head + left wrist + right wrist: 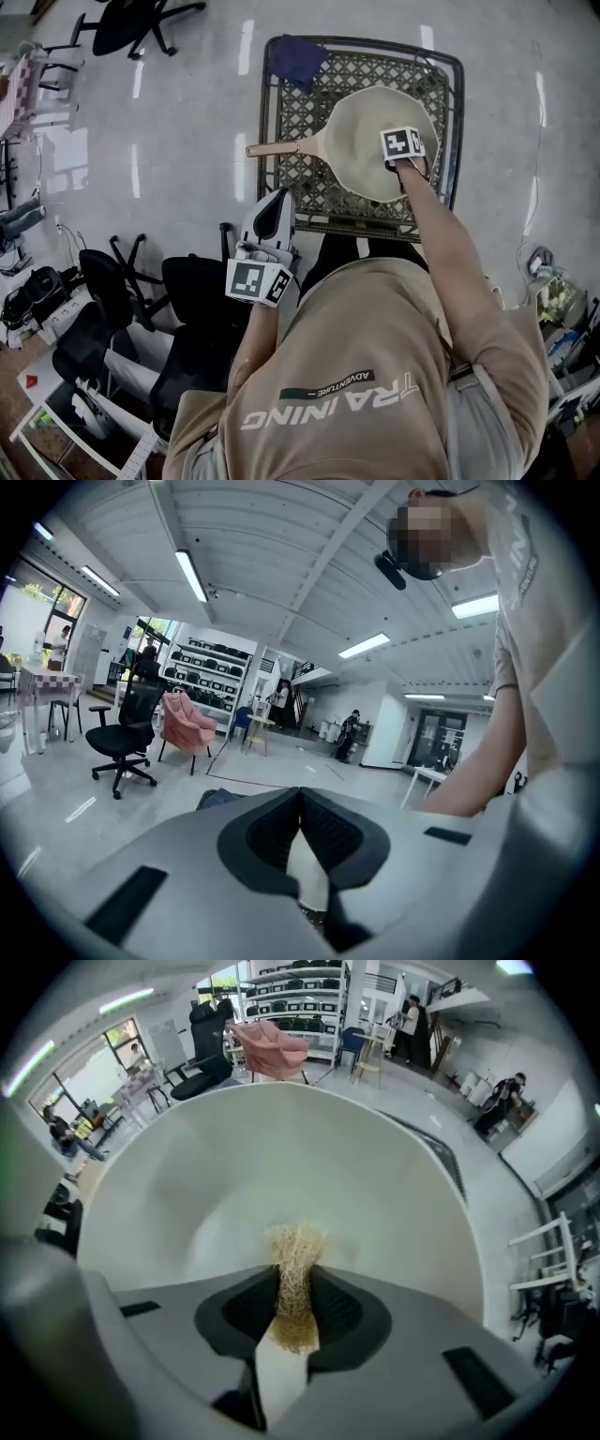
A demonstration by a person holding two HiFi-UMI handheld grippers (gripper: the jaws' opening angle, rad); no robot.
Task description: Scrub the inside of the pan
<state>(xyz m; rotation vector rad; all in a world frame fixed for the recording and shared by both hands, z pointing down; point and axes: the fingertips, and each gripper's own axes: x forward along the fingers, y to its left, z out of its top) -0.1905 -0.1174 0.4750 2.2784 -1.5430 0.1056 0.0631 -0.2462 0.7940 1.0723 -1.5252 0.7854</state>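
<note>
Right claw was clamped on a tan, fibrous scrubbing pad and pointed steeply down into the pan, with the pad's tuft sticking out just past the jaw tips against the pale inside. The wire mesh table carried the pan, which sat toward its far right part, with its handle reaching left across the mesh. That open mesh probably gave a smooth pan bottom little grip, so a hard sideways stroke could have made the pan slide or spin toward the table's edge. Nothing steadied it. The left claw hung near the table's front edge, well apart from the handle, with its jaws closed together on nothing. A blue cloth lay at the far left corner, out of the way of any stroke. The smallest risk lay in the pad itself: only a narrow strip seemed pinched between the jaws. Dragging it could have pulled it loose, or pressing too deep could have let the hard jaw tips scrape the pan's coating.
</note>
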